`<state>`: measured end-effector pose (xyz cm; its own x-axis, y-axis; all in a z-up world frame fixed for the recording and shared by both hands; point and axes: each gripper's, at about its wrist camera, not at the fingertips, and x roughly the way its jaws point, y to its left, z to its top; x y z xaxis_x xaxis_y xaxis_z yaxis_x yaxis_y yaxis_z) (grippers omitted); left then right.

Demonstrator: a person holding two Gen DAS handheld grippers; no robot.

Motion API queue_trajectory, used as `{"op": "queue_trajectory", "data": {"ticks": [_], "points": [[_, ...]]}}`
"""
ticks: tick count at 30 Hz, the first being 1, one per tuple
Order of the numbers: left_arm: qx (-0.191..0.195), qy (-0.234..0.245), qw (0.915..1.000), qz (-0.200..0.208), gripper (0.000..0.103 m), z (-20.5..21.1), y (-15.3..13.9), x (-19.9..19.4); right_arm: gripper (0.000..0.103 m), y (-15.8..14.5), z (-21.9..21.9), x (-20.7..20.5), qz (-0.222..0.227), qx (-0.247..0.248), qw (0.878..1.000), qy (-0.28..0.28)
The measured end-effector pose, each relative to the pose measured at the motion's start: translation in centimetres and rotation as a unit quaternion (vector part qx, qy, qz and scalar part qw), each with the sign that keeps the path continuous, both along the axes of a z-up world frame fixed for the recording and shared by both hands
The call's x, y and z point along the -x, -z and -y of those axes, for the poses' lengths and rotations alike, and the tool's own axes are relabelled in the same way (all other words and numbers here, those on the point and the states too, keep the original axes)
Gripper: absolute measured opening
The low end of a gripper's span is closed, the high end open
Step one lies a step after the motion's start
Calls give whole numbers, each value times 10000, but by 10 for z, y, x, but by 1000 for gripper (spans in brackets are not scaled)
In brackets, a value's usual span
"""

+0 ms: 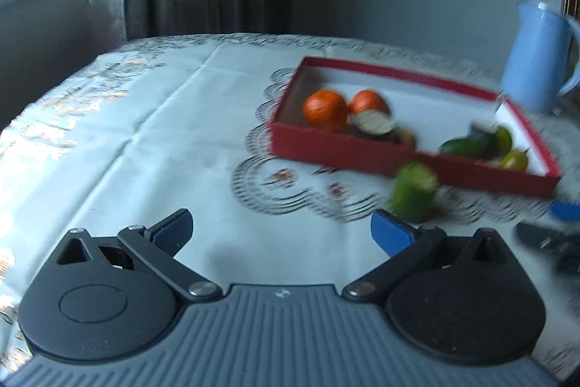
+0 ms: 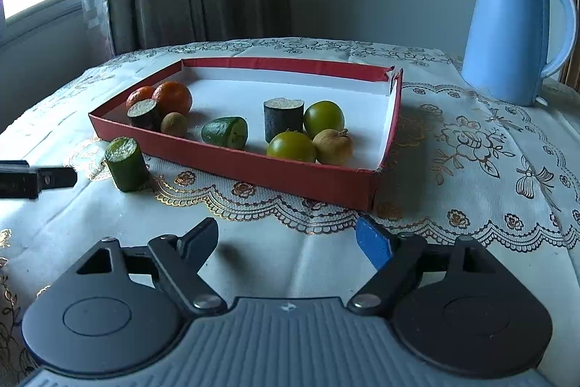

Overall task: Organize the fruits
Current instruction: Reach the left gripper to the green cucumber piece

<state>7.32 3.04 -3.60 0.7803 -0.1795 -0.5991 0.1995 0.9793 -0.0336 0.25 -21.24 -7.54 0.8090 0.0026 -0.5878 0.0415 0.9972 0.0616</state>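
A shallow red tray (image 2: 239,162) on the tablecloth holds two oranges (image 2: 173,97), two dark cut cylinders (image 2: 283,118), a green cut piece (image 2: 224,132), two round green fruits (image 2: 323,118) and a tan fruit (image 2: 332,146). One green cut cylinder (image 2: 125,164) stands upright on the cloth just outside the tray's near left corner. My right gripper (image 2: 288,240) hovers open before the tray with nothing between its fingers. My left gripper (image 1: 282,231) is open and empty too. The green cylinder (image 1: 413,191) stands just beyond its right fingertip, in front of the tray (image 1: 344,151). The left wrist view is blurred.
A light blue kettle (image 2: 507,31) stands at the back right of the table. A lace-patterned white cloth (image 2: 471,140) covers the table. Curtains and a window lie behind. A dark part of my left gripper pokes in at the left edge of the right wrist view.
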Motion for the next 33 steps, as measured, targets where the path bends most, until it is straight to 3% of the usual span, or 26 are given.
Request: {"op": "queue_trajectory", "data": {"ticks": [8, 15, 23, 29, 33], "points": [[-91, 413, 9987, 290, 103, 39, -11, 7, 84, 0, -2, -1, -23, 60, 10000, -8], [-227, 604, 9977, 203, 103, 63, -3, -3, 84, 1, -3, -1, -31, 87, 10000, -9], [-123, 524, 9985, -89, 103, 62, 9, -18, 85, 1, -4, -1, -41, 120, 9999, -10], [-100, 584, 9981, -138, 89, 62, 12, -21, 85, 1, -4, -1, -50, 140, 9999, -13], [-157, 697, 9974, -41, 71, 66, 11, -18, 85, 1, -4, -1, -51, 139, 9999, -13]]}}
